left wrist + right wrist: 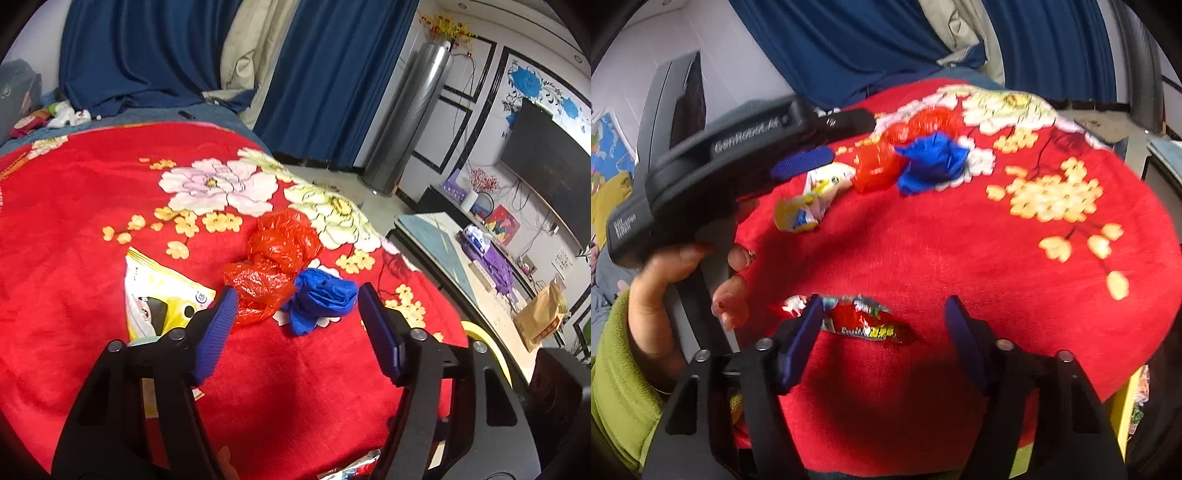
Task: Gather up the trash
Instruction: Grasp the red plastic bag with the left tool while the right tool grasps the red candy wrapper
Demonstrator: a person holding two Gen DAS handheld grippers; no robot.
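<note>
Two close wrist views over the red blanket (pixel 92 221), both facing the curtain-side crumpled bags (pixel 916 155).

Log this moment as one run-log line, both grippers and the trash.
left gripper: open, over crumpled red plastic bag and blue plastic bag | right gripper: open, over red snack wrapper | red floral blanket

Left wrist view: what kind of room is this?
Most likely a home living room. A wall-mounted TV hangs over a low media console, blue curtains cover the far side, and the trash lies on a red floral blanket, perhaps spread over a bed or sofa.
</note>
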